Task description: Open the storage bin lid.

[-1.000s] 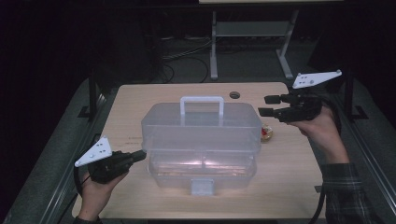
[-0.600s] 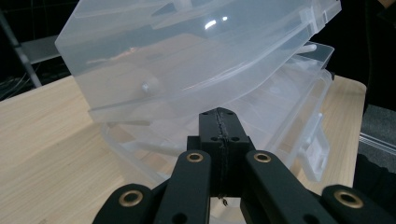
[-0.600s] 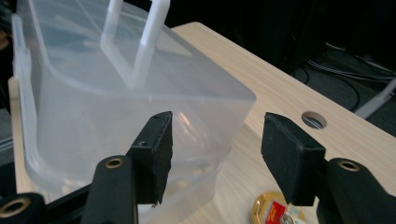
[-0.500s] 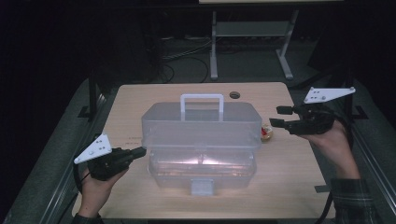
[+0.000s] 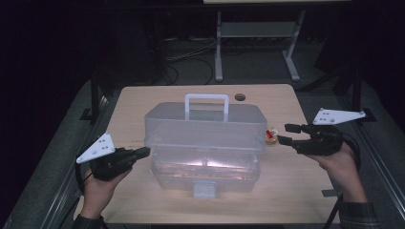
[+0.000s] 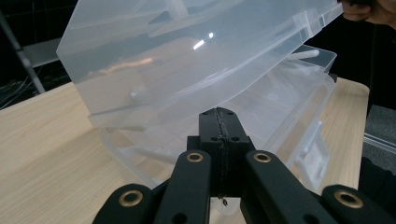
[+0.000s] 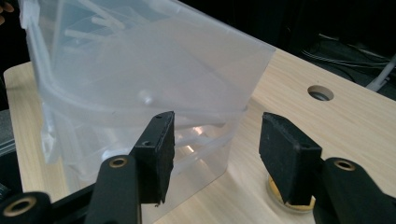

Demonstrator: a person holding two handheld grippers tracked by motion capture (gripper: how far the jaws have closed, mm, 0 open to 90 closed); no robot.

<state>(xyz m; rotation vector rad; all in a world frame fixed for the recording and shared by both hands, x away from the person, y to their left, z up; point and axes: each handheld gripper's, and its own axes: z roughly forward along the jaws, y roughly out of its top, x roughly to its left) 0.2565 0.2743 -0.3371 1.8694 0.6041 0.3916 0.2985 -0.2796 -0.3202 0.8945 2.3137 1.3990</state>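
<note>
A pale wooden table (image 5: 143, 102) with a round cable hole (image 5: 239, 97) near its far edge stood before a grey metal stand (image 5: 255, 33) and loose cables (image 5: 186, 55) on the dark floor.

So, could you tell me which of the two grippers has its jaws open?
The right gripper: a clear gap between its jaws, while the left gripper is pressed shut.
</note>
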